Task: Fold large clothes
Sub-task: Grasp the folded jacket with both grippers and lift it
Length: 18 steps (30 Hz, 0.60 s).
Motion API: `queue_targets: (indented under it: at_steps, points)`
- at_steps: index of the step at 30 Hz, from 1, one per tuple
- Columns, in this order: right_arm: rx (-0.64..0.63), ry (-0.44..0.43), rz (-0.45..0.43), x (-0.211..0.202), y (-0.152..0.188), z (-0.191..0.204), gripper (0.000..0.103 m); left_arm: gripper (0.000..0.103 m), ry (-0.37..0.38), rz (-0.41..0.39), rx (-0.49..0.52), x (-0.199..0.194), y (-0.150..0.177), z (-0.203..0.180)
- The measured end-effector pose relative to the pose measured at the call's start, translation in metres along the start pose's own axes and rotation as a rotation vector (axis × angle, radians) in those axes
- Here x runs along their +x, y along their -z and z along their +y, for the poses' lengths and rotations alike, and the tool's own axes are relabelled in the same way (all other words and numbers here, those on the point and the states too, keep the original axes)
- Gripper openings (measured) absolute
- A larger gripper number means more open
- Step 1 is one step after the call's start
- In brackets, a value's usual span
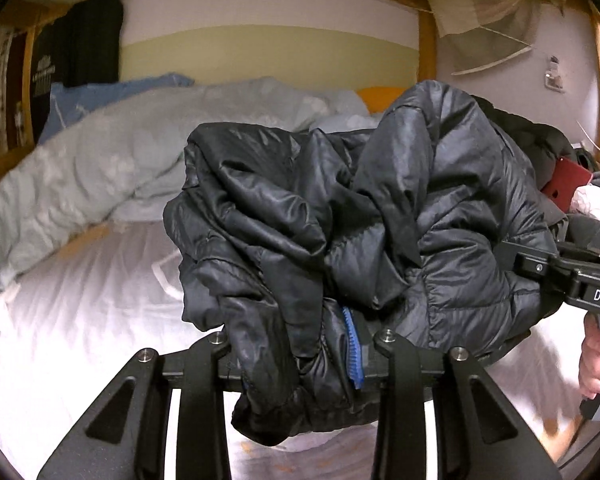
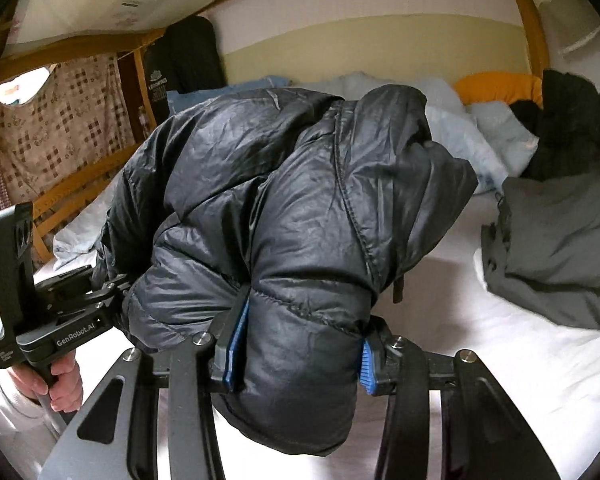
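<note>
A black puffer jacket (image 1: pixel 340 216) hangs bunched up between both grippers, lifted above the white bed sheet (image 1: pixel 80 320). My left gripper (image 1: pixel 300 356) is shut on a fold of the jacket; only one blue pad (image 1: pixel 353 348) shows, the rest is buried in fabric. My right gripper (image 2: pixel 298 356) is shut on a thick padded fold of the jacket (image 2: pixel 292 216), its blue pads (image 2: pixel 236 344) pressing both sides. The right gripper also shows at the right edge of the left wrist view (image 1: pixel 540 268), and the left gripper at the left of the right wrist view (image 2: pixel 80 312).
A light blue duvet (image 1: pixel 120 168) and pillows lie at the bed's far end. A grey garment (image 2: pixel 556 240) and a dark one (image 2: pixel 572 128) lie on the right side of the bed. A red phone-like object (image 1: pixel 568 184) lies there. A wooden bunk frame (image 2: pixel 80 192) surrounds the bed.
</note>
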State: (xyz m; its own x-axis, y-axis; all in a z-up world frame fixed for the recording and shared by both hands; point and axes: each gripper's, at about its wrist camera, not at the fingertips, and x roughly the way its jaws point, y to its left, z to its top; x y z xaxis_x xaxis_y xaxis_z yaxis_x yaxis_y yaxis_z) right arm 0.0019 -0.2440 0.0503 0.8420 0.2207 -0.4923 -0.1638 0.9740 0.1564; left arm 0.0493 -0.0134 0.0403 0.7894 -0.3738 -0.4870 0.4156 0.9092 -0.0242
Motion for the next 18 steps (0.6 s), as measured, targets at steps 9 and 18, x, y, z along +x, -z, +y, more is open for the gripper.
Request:
queue_targets:
  at_steps: [9, 18]
  points:
    - [-0.105, 0.071, -0.191, -0.066, -0.031, -0.015, 0.047, 0.033, -0.014, -0.168, 0.066, -0.014, -0.043, -0.044]
    - [-0.186, 0.291, -0.43, -0.14, -0.07, -0.082, 0.047, 0.033, 0.042, -0.327, 0.119, 0.01, -0.116, -0.134]
